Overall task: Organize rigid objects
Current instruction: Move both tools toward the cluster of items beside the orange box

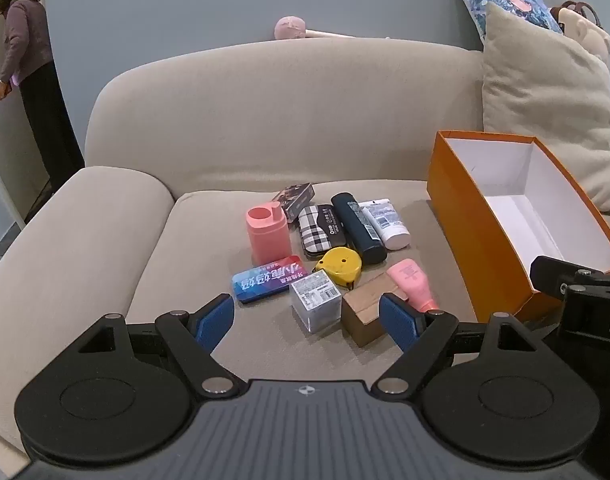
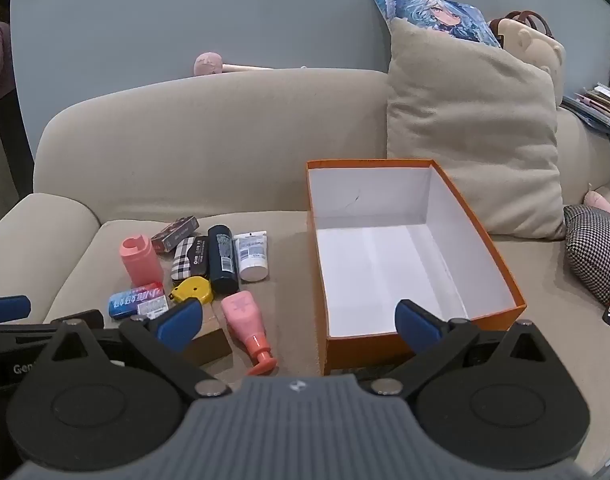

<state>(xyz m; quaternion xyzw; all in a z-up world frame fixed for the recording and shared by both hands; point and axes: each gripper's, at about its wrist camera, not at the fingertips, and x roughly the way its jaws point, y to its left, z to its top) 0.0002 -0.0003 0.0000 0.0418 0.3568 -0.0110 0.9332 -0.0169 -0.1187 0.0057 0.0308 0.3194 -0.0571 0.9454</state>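
We hold both grippers tilted down over the sofa (image 1: 265, 128), each spread wide and empty: the left gripper (image 1: 307, 320) above the clutter (image 1: 321, 248) (tubes, tins, small boxes), the right gripper (image 2: 299, 320) at the orange box (image 2: 501, 264).

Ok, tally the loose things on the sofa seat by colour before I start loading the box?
Pink: 2, cup, bottle
Yellow: 1, tape measure
Blue: 1, tin
Dark: 2, tube, card box
White: 1, tube
Plaid: 1, case
Clear: 1, cube
Brown: 1, carton
Total: 10
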